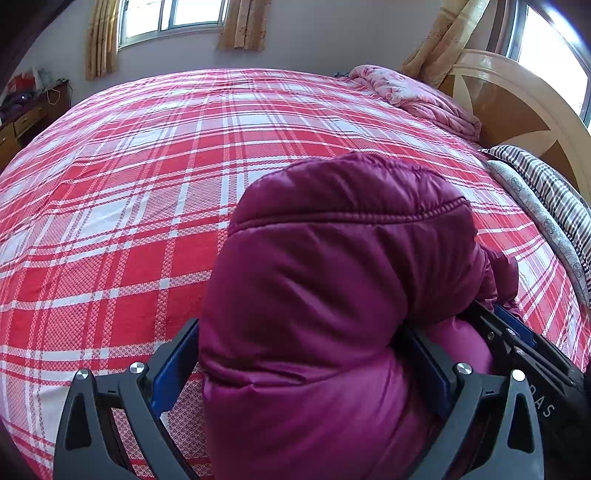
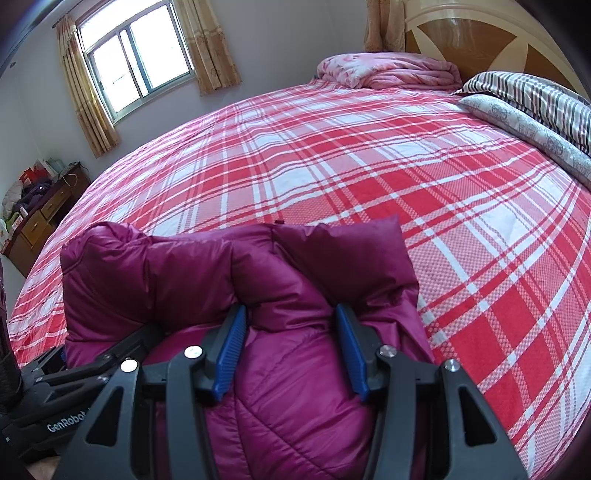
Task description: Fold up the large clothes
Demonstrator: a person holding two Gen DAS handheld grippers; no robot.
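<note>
Magenta puffer jacket point(image 2: 280, 295) bunched at the near edge of the plaid-sheeted bed point(image 2: 332, 155), left gripper point(image 1: 306, 369) and right gripper point(image 2: 291, 350) each clamping its padding, pink quilt point(image 2: 388, 70) by the headboard point(image 2: 480, 33).

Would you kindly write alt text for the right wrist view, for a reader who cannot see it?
The right hand-held gripper pinches a bunched fold of a magenta puffer jacket between its blue pads over a red plaid bedspread. The left hand-held gripper shows at lower left against the jacket. Pillows and a pink quilt lie by the headboard.
</note>
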